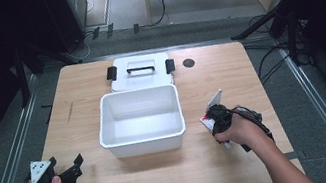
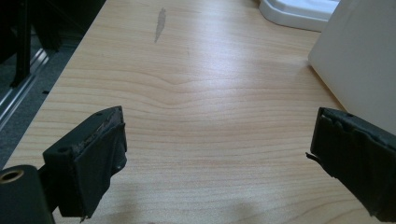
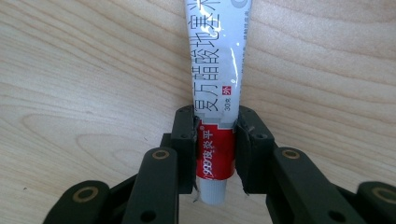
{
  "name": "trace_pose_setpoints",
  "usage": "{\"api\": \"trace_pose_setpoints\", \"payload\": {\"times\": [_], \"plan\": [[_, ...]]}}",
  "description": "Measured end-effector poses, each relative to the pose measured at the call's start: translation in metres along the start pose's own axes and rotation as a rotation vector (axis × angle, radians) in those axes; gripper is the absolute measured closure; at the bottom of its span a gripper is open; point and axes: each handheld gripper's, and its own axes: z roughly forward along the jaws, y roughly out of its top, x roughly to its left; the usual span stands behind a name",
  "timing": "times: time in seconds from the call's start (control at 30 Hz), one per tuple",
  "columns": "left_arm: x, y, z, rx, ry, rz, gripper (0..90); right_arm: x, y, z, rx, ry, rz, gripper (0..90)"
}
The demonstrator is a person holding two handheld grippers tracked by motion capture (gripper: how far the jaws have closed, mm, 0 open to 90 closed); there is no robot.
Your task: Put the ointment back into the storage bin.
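Right gripper (image 3: 215, 140) clamped on red band of white ointment tube (image 3: 217, 70), just right of open white bin (image 1: 141, 121) at centre of desk (image 1: 229, 74). Left gripper (image 2: 215, 140) jaws wide apart, nothing between them, near desk's front-left corner. Bin lid (image 1: 139, 70) lies behind bin.

Even overhead light falls on the pale wood worktop (image 1: 175, 170), bright at the centre, while the surroundings sink into near-black. The white bin (image 1: 141, 121) casts a soft shadow toward the near edge. The high view is soft and low in detail. In the left gripper view the fingers (image 2: 88, 163) look slightly blurred; the tube's (image 3: 217, 70) print is sharp, with mild glare.
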Motion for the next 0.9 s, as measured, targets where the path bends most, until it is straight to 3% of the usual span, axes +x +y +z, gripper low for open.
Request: {"api": "trace_pose_setpoints", "payload": {"times": [0.37, 0.57, 0.6, 0.77, 0.9], "plan": [[0.0, 0.0, 0.0, 0.002, 0.002, -0.001, 4.6, -0.01, -0.002, -0.007, -0.039, 0.045, -0.009, 72.7], [0.0, 0.0, 0.0, -0.001, 0.006, 0.002, 4.6, -0.012, -0.003, -0.024, -0.072, 0.062, -0.042, 72.7], [0.0, 0.0, 0.0, 0.0, 0.007, -0.001, 4.6, -0.011, -0.003, -0.03, -0.083, 0.069, -0.08, 72.7], [0.0, 0.0, 0.0, -0.005, 0.007, -0.004, 4.6, -0.009, -0.002, -0.042, -0.101, 0.074, -0.129, 72.7], [0.001, 0.0, -0.001, -0.006, 0.007, -0.008, 4.6, -0.008, 0.001, -0.053, -0.125, 0.08, -0.116, 72.7]]}}
